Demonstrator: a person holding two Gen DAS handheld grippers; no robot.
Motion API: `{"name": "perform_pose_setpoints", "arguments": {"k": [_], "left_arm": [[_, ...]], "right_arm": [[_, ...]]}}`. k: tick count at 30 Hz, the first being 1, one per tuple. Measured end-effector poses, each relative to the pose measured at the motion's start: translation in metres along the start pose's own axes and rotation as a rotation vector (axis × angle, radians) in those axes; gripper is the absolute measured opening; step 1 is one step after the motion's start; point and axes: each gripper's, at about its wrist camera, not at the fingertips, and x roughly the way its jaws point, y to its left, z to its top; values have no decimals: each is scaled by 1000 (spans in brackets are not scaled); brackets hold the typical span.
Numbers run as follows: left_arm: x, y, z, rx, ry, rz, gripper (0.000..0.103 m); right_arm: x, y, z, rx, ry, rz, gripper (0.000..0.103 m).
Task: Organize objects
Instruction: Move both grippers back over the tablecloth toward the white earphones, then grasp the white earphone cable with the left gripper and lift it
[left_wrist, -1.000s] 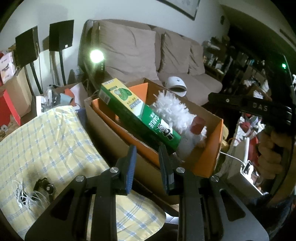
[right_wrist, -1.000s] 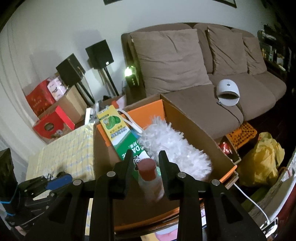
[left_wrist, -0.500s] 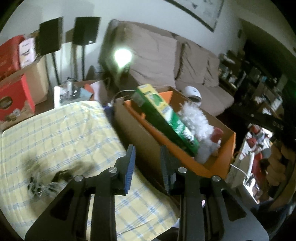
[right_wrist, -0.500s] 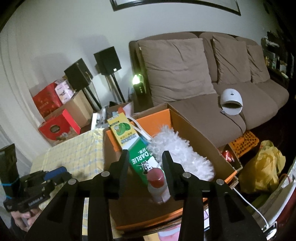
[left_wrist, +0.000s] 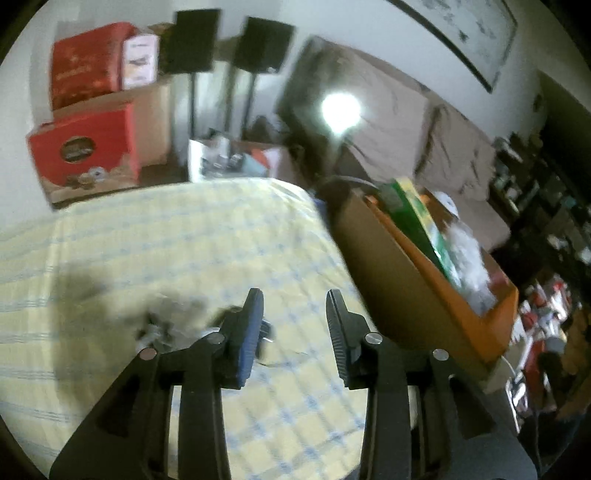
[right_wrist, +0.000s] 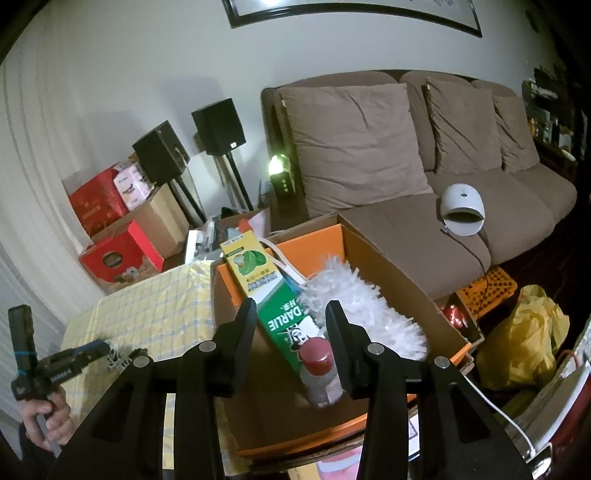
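An open cardboard box (right_wrist: 402, 273) with orange lining holds a green and yellow carton (right_wrist: 266, 288), a white fluffy duster (right_wrist: 362, 306) and a clear bottle with a red cap (right_wrist: 319, 369). My right gripper (right_wrist: 291, 314) is open and empty, raised above the box over the bottle. My left gripper (left_wrist: 295, 302) is open and empty over the yellow checked cloth (left_wrist: 166, 243), just right of a small blurred tangle of cable and dark parts (left_wrist: 162, 328). The box also shows in the left wrist view (left_wrist: 391, 273). The left gripper also shows in the right wrist view (right_wrist: 92, 349).
A brown sofa (right_wrist: 443, 158) with a white domed device (right_wrist: 463, 210) stands behind the box. Red boxes (right_wrist: 118, 254) and black speakers (right_wrist: 218, 127) stand at the back left. A yellow bag (right_wrist: 524, 343) lies on the floor at the right.
My left gripper has swung left from the box to the checked cloth and down toward the tangle. My right gripper has risen above the box, and its jaws stand wider than a second ago.
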Motion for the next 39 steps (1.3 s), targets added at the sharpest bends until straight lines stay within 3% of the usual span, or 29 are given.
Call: {"name": "perform_pose_setpoints", "arguments": {"k": [3, 7, 11, 20, 23, 26, 30, 32, 33, 35, 37, 39], "left_arm": [[-18, 30, 8, -85, -45, -10, 37], [-26, 49, 12, -103, -69, 30, 38], [-35, 66, 14, -98, -95, 118, 43], [-47, 99, 14, -121, -115, 168, 50], [-40, 101, 9, -93, -91, 163, 52], [-26, 99, 2, -73, -53, 170, 65], [5, 76, -17, -5, 40, 136, 68], [22, 57, -27, 91, 67, 149, 71], [28, 49, -31, 136, 72, 170, 79], [43, 37, -41, 221, 67, 235, 85], [54, 35, -47, 227, 75, 256, 85], [61, 40, -48, 186, 91, 226, 85]], "right_arm": [[1, 2, 0, -1, 0, 1, 42], [13, 6, -4, -20, 22, 13, 42], [42, 15, -14, -62, 139, 22, 39], [30, 30, -10, -52, 89, 53, 38], [24, 52, -9, -82, 56, 73, 38], [27, 88, -14, -154, 50, 149, 38], [52, 144, -33, -287, 138, 239, 38], [62, 159, -43, -321, 166, 240, 38], [67, 165, -48, -334, 180, 241, 38], [76, 172, -54, -350, 204, 239, 38], [81, 173, -57, -356, 217, 227, 38], [84, 169, -57, -350, 218, 221, 38]]}}
